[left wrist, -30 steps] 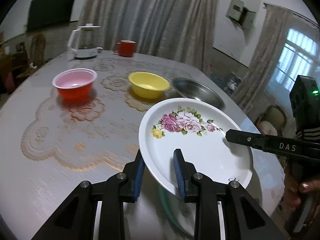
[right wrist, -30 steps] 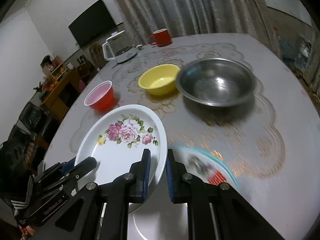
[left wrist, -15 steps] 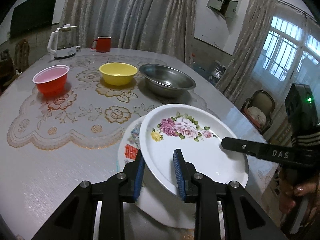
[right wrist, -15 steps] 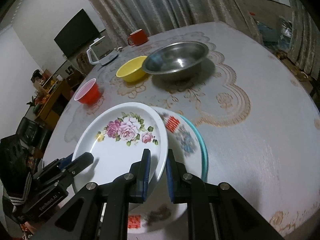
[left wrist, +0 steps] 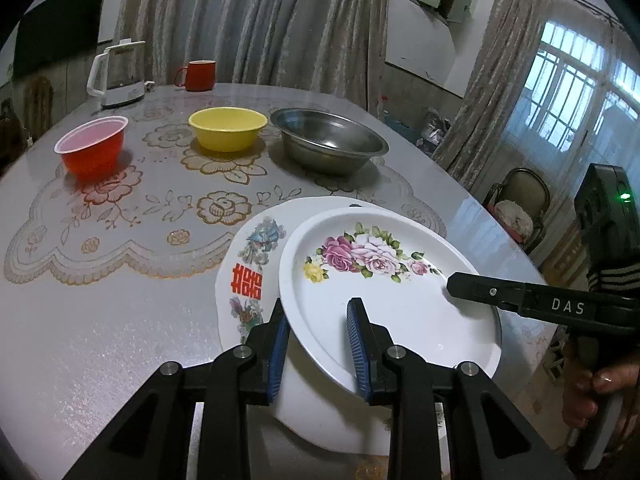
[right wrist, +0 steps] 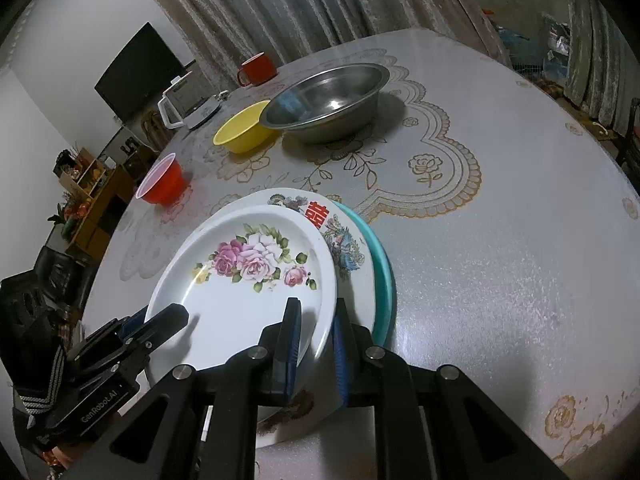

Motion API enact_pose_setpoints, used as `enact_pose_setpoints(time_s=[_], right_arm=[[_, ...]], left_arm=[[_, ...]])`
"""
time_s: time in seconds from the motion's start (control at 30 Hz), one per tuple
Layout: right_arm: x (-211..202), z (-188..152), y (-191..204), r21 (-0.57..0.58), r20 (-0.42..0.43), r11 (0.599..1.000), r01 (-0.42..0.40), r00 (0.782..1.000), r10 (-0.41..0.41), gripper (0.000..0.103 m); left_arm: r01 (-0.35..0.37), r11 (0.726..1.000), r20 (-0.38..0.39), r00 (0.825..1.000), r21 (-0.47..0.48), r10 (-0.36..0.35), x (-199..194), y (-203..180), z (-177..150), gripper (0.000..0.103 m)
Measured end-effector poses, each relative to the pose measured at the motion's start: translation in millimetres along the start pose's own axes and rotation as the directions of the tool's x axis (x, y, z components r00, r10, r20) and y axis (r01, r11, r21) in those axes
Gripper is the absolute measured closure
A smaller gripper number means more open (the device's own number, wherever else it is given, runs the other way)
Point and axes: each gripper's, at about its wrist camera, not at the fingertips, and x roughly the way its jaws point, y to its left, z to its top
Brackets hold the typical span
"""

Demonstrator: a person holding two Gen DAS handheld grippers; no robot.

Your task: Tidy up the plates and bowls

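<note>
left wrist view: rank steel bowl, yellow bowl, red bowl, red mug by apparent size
1. steel bowl
2. yellow bowl
3. red bowl
4. red mug, though it stands farthest from the camera, so its true size is unsure.

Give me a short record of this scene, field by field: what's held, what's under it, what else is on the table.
held: rose plate, gripped at opposite rims by left tongs and right tongs
under it: bird plate on a teal plate
contact with stack: cannot tell
bowls behind: red bowl, yellow bowl, steel bowl, standing apart in a row
far edge: kettle, red mug
surface: table
</note>
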Motion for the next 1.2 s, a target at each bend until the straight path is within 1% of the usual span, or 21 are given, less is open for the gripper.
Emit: enact_pose_setpoints(time_s=[0.1,0.27,0.47,0.6,0.73,0.8,0.9,1.0,1.1,1.2], right_arm=[[1.7,1.5,0.9,0.000,-0.008,1.000,0.002,1.000,-0.002,0.089],[5.1,0.8,8.4,-0.026,-0.016,0.999,0.033,0.999,-0.033,0.088],[6.0,0.1,18.8,-0.071,-0.015,0.992,0.100,0.995,-0.101,0.087],[6.9,-0.5,23.9,-0.099,-0.008,0.985,0.139,0.990,-0.141,0.087],[8.0,-0.4,28.2,-0.121,0.001,0.978,0.172,0.985,-0.173,0.087],[8.0,-0.8,31.0,-0.133,0.010,0.971,0.198,0.980,-0.199,0.087],[7.7,-4.0,38.1,-0.187,0.041,0.947,0.260,0.966,-0.257,0.087],[8.5,-6.1,41.4,-0.217,0.064,0.930,0.297,0.955,-0.290,0.087],[9.9,-5.2,42.9,-0.222,0.072,0.923,0.315,0.949,-0.306,0.087],[11.5,-4.2,43.1,-0.217,0.081,0.922,0.319,0.948,-0.309,0.087]], left_arm=[[-0.011,1.000,0.002,1.000,0.008,0.011,0.3,0.0,-1.0,0.074],[-0.019,1.000,-0.001,1.000,-0.003,0.019,1.5,3.4,-4.3,0.074],[-0.050,0.998,0.013,0.999,0.046,0.049,0.0,-1.8,-7.5,0.074],[-0.052,0.997,0.008,0.999,0.053,0.052,0.5,-0.9,-6.5,0.074],[-0.052,0.998,0.004,0.999,0.038,0.052,-0.1,0.0,-6.1,0.074],[-0.048,0.998,-0.003,0.999,0.031,0.048,-0.5,-0.2,-6.3,0.074],[-0.039,0.999,-0.005,0.999,0.038,0.040,-0.6,-1.2,-8.4,0.074],[-0.038,0.998,-0.005,0.999,0.045,0.038,-0.1,-2.7,-9.1,0.074],[-0.026,0.999,-0.006,1.000,0.035,0.027,0.7,-0.3,-8.2,0.074],[-0.037,0.998,-0.003,0.999,0.041,0.037,1.7,-0.9,-7.3,0.074]])
